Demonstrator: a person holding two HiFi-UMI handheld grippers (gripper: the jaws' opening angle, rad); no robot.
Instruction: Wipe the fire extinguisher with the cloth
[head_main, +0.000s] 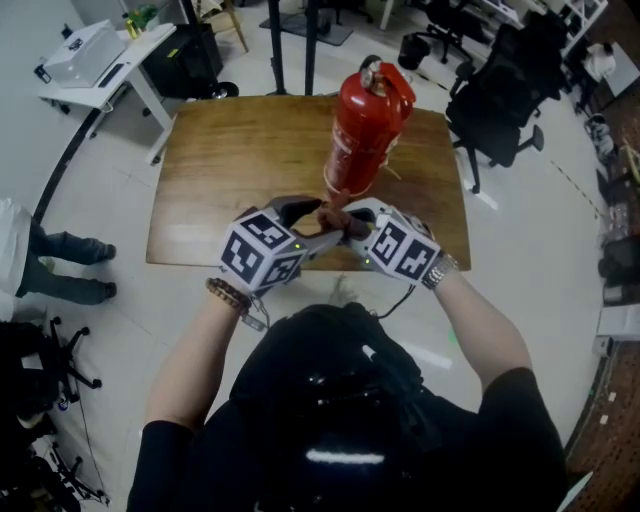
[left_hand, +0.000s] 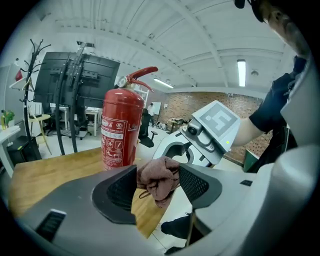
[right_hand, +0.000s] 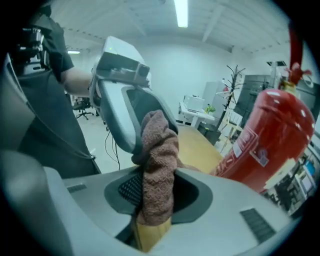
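Beyond both pairs of jaws, upright on the table (head_main: 230, 180): the extinguisher (head_main: 368, 130). Long axis vertical, base nearest the jaws, valve and lever at the top. Along the left gripper (left_hand: 157, 187), ahead and off to the left of the jaws, well clear of them. Along the right gripper (right_hand: 157, 192), ahead and to the right, near but not touching. Probably a shade closer to the right hand, though hard to call.

Glossy red cylinder, smooth and round, with a printed label on the side, a small gauge at the neck and a red lever above.

Between the jaws themselves: the cloth (right_hand: 159, 170), a brownish-pink terry wad. Pinched by the right jaws, about half closed on it, with folds standing up past the pads. Reaches across into the left jaws too, but those stand wide apart, with a clear gap at one pad and no squeeze. So held by the right alone.

Likely calls next for carrying the wad forward to the cylinder's side and stroking along its height.
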